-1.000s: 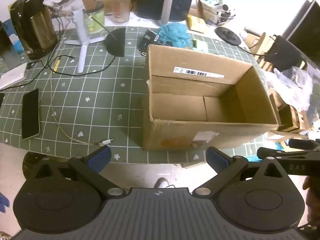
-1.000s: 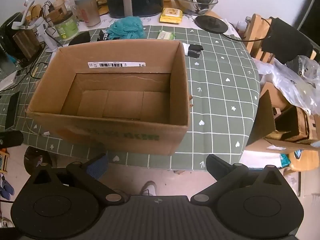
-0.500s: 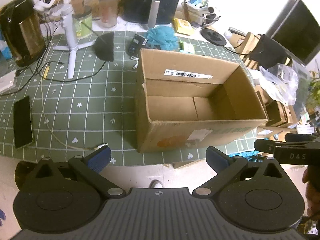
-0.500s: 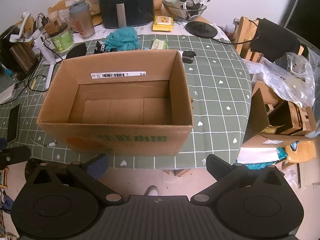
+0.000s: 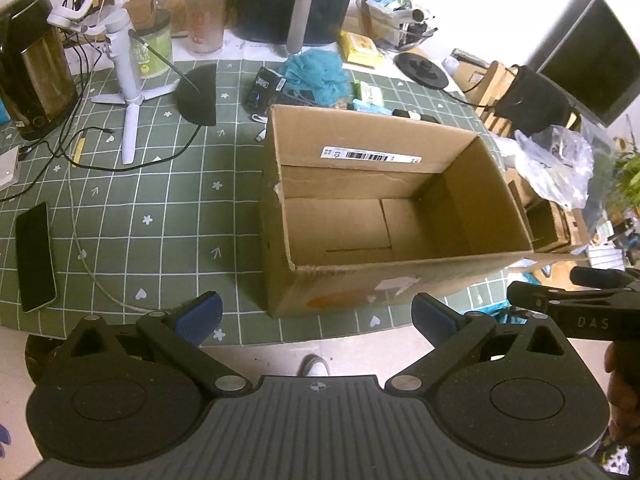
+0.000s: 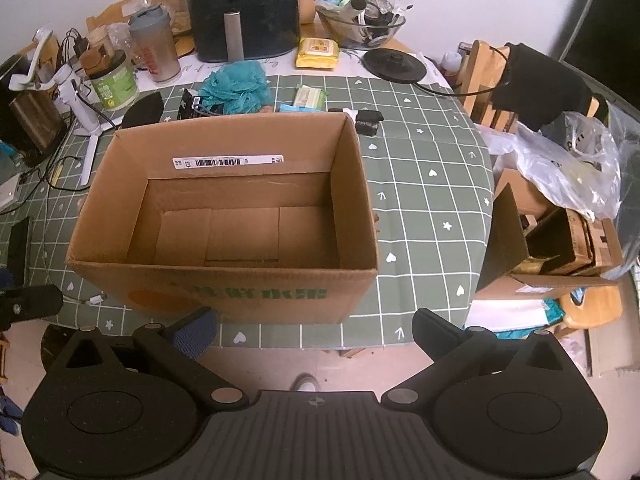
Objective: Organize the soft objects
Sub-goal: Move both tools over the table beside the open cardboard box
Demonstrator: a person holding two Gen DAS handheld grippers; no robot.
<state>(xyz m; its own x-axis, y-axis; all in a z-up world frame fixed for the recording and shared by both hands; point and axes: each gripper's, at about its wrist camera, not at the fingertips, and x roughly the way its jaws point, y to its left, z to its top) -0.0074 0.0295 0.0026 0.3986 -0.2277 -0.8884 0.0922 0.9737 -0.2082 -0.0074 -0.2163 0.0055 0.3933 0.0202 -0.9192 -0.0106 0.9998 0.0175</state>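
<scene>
— Where's the soft thing?
— The teal puff lies on the counter, just behind the box.
— And the grippers?
— Left hand-held gripper and right hand-held gripper both gape wide, holding nothing, near the box front.

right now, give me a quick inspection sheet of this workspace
surface: round table with a green grid tablecloth, crowded along the far side
job's things: open cardboard box near the front edge, nothing inside; teal mesh puff on the cloth behind the box
clutter: air fryer, shaker bottle, kettle, phone, white tripod, yellow wipes pack
grippers: left gripper and right gripper both open, holding nothing, short of the box
cables: black and white leads across the left side
surroundings: second carton and plastic bag on chairs to the right
</scene>
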